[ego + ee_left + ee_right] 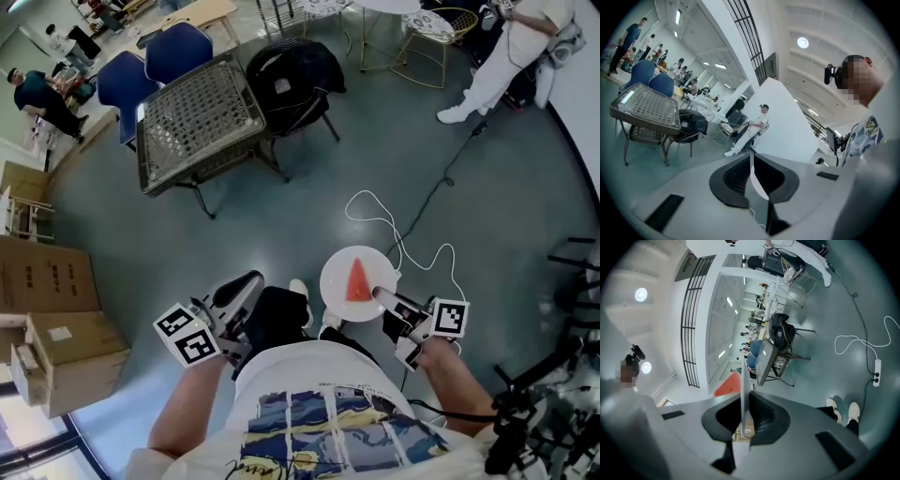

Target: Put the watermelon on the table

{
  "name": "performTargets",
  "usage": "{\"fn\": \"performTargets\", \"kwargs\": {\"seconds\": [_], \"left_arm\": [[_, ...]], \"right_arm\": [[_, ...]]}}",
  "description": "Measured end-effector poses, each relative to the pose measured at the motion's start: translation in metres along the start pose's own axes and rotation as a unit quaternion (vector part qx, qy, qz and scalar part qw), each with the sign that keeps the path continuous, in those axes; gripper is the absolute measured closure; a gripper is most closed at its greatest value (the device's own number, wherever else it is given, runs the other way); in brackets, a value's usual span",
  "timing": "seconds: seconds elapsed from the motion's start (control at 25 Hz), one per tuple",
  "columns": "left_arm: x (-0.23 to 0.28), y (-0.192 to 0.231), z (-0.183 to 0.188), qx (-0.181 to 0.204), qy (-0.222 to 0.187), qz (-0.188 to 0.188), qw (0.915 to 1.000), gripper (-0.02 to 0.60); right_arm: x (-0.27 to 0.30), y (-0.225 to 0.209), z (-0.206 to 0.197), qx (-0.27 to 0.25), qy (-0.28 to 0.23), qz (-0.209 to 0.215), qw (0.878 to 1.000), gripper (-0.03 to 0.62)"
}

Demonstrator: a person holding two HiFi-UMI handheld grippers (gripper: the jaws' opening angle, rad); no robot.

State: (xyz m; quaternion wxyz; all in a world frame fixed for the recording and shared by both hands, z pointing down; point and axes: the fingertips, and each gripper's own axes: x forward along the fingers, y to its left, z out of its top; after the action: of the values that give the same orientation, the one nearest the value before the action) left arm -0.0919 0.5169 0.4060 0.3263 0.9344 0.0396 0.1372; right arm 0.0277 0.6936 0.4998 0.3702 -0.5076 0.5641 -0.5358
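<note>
Above open floor [281,225], well apart from the table [197,117], the watermelon [358,281] lies on a white plate [336,267]. The right gripper [380,296] pinches the plate's near rim, and its own view shows the plate edge-on between the pads. The left gripper [248,284] has its jaws pressed together, empty.

Clear floor runs from the person's shoes [298,289] to the table's near edge. A black chair [286,80] stands close by the table's right side, and blue chairs [178,52] stand behind the table. Boxes [56,356] crowd the left edge. A corded power strip [876,372] lies on the floor by the feet.

Print on the person's shirt and a box label are too small to read. The gripper cubes carry black square markers.
</note>
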Motion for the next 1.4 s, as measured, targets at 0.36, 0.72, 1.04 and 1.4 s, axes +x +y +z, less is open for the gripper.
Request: {"fn": "performTargets", "kwargs": {"seconds": [0.36, 0.72, 1.04, 1.4], "left_arm": [[-0.031, 0.067, 0.045, 0.007, -0.030, 0.003, 0.9995, 0.555], [-0.035, 0.125, 0.109, 0.026, -0.024, -0.021, 0.9992, 0.555], [-0.062, 0.174, 0.167, 0.053, -0.049, 0.000, 0.9974, 0.555], [-0.121, 0.235, 0.197, 0.016, -0.111, 0.061, 0.9919, 0.555]], "right_arm": [[0.117, 0.007, 0.029, -0.058, 0.044, 0.007, 0.997, 0.569], [0.218, 0.044, 0.056, -0.048, 0.050, 0.005, 0.998, 0.569], [0.307, 0.066, 0.068, -0.033, 0.089, -0.007, 0.995, 0.569], [0.421, 0.090, 0.071, -0.042, 0.156, 0.014, 0.987, 0.569]]}}
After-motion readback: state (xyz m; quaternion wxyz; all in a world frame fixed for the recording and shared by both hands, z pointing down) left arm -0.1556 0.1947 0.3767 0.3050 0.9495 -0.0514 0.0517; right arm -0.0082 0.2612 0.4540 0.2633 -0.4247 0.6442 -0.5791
